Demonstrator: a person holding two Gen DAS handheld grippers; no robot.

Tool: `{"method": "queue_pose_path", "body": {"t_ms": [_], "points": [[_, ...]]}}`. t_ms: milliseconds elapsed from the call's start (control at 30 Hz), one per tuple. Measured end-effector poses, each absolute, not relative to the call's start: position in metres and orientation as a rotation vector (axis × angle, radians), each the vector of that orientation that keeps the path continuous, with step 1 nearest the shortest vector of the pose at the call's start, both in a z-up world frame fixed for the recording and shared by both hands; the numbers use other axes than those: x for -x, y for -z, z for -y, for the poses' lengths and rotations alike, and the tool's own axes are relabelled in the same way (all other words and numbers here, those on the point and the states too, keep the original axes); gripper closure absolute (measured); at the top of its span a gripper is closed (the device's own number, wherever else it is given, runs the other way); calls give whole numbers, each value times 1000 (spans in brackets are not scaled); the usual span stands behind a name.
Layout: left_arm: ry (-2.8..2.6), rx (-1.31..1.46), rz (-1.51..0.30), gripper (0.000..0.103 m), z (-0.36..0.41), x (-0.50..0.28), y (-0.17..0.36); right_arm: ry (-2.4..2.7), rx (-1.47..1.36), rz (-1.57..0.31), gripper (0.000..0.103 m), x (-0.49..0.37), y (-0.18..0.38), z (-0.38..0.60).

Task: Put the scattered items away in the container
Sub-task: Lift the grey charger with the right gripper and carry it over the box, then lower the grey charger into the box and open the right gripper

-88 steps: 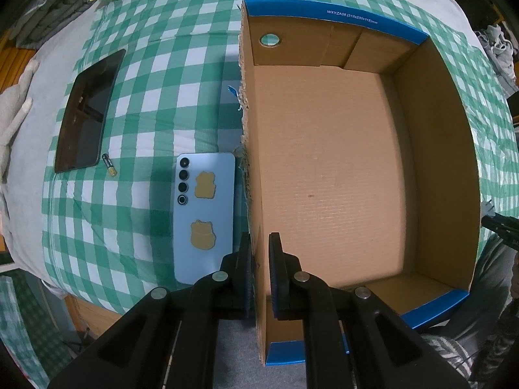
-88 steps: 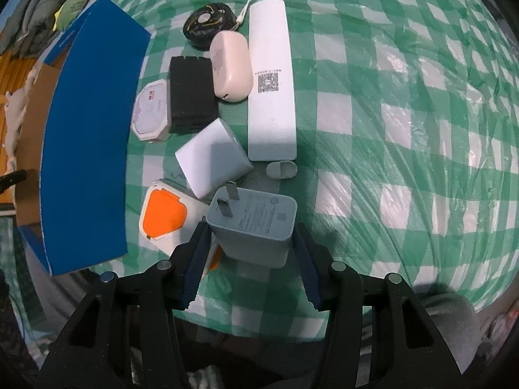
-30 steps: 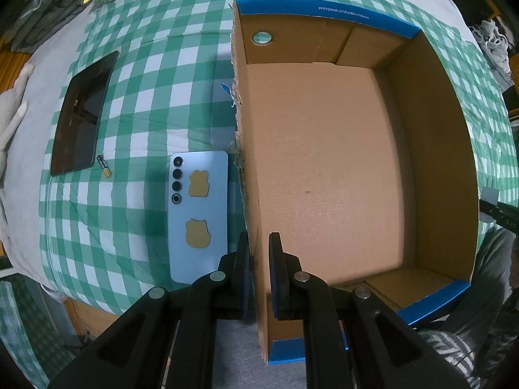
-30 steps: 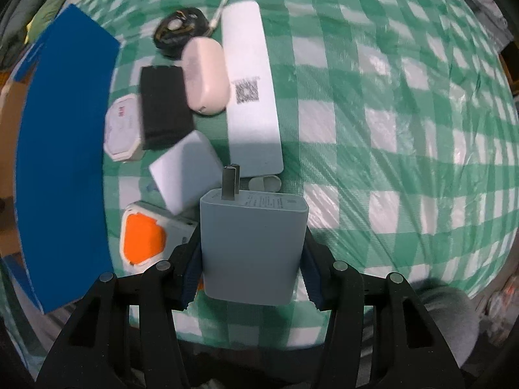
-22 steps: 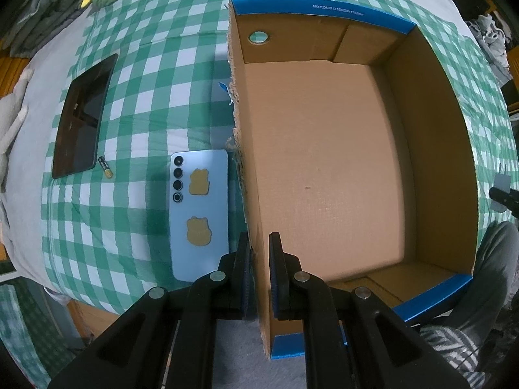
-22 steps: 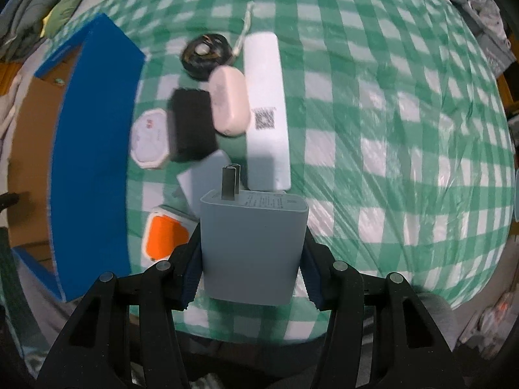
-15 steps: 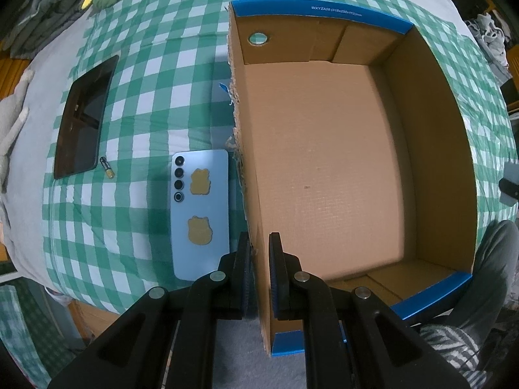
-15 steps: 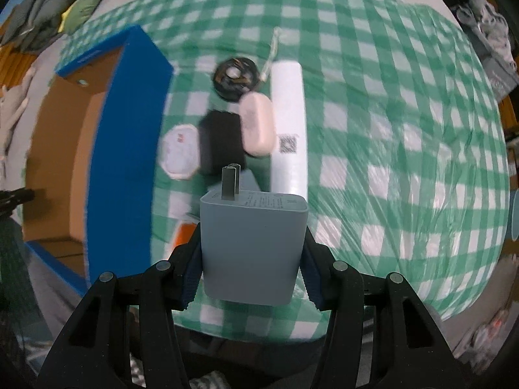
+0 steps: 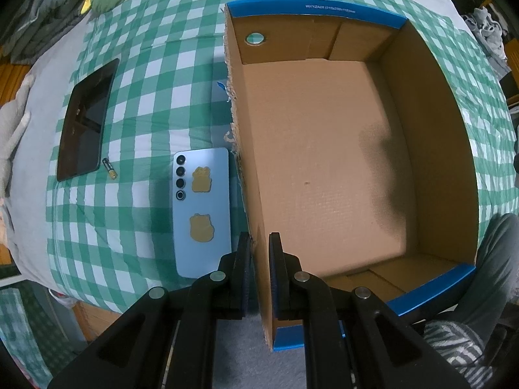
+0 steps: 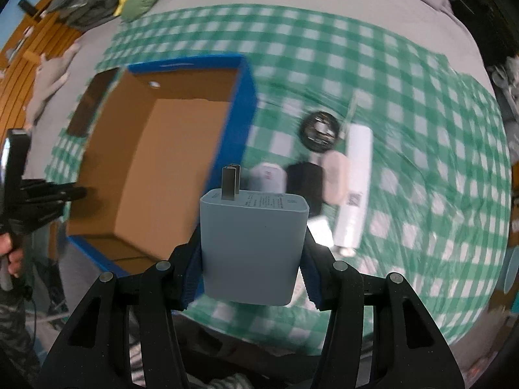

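My right gripper (image 10: pixel 251 259) is shut on a grey wall charger (image 10: pixel 251 246) with its prongs pointing away, held high above the green checked cloth. To its left lies the open cardboard box (image 10: pixel 155 162) with blue outer walls and a bare floor. In the left wrist view my left gripper (image 9: pixel 259 253) is shut on the box's near left wall (image 9: pixel 256 227), pointing straight down. The box (image 9: pixel 324 162) fills the right half of that view. Beyond the charger lie a white bar (image 10: pixel 355 188), a pink case (image 10: pixel 337 178), a black block (image 10: pixel 305 184) and a round black item (image 10: pixel 319 131).
A blue phone (image 9: pixel 202 210) with stickers lies left of the box, beside a small battery (image 9: pixel 109 168) and a dark tablet (image 9: pixel 87 120). A person's grey trouser leg (image 9: pixel 486 259) is at the lower right. Folded bedding and a green plush (image 10: pixel 146 0) lie at the far edge.
My right gripper has risen with the charger and swung left, so the box now shows beside it and the scattered items lie farther away. The left gripper kept its hold on the box wall.
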State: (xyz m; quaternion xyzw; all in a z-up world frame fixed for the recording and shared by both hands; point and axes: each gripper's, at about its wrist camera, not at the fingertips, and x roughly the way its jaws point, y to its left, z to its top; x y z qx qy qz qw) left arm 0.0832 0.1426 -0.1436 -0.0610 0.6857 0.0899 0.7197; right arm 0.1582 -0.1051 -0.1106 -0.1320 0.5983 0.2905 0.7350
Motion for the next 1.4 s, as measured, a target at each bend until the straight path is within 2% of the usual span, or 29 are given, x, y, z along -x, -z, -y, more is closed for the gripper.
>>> {"method": "queue_pose_path", "body": {"t_ms": [300,700,1133,1400], "points": [[-199,133,-1516,93,-142,-83,144,-743,331,-1316,50,-143,108,48],[-196,140,-1515,93,-139,-82,144,-811,425,-1401,50,-126,162,-16],[-178,154,-1539,93,-141,-78,158,-776,501,-1479,50,-126,221,-39],[-176,154,-1537,93,-142,-78,158,-762,514,-1461,51,-129,223,-39]]}}
